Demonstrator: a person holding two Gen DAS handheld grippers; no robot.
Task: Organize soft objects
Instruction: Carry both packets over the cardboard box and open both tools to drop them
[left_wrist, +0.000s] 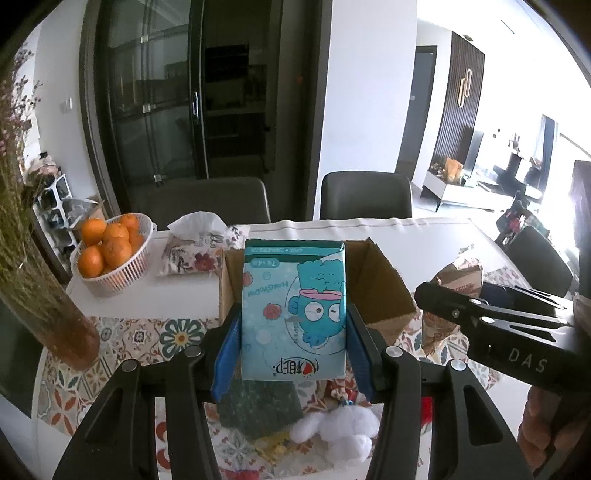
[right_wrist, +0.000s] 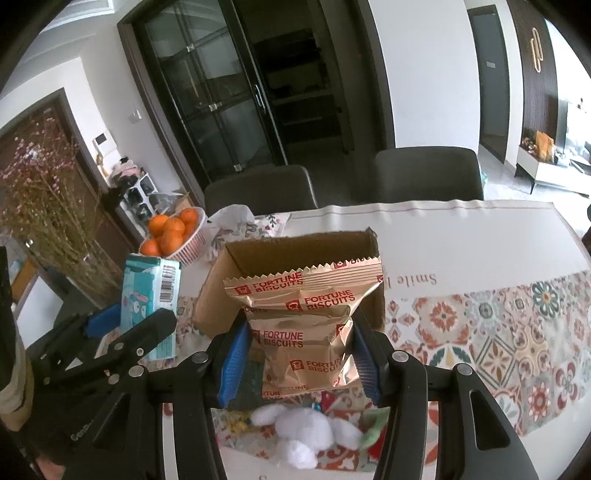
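The tissue pack (left_wrist: 293, 308), blue with a cartoon fish, stands upright between the blue pads (left_wrist: 229, 350) of the left claw (left_wrist: 293, 354), which is clenched on its lower sides and holds it clear of the table (left_wrist: 184, 295). The biscuit bag (right_wrist: 304, 328), gold with red lettering, is pinched the same way in the right claw (right_wrist: 301, 363), its pads (right_wrist: 232, 360) pressing the bag's lower half so the foil creases.

Just beyond both claws sits an open cardboard box (left_wrist: 384, 280), its mouth facing them; each held thing hangs in front of it. Below and behind the claws' fingertips lie a white plush toy (right_wrist: 295, 430) and a dark green cloth (left_wrist: 258, 406) on the patterned tablecloth (right_wrist: 517, 332).

From the left claw, the right one shows off to the right, near and level with it; a hand (left_wrist: 543, 424) grips its handle.

Farther out, to the left of the box, stand a white basket (left_wrist: 122, 273) of oranges (left_wrist: 107, 243) and a floral tissue pouch (left_wrist: 192, 251). A vase of dried flowers (left_wrist: 44, 288) stands at the far left. Two grey chairs (left_wrist: 365, 195) face the table's far edge.
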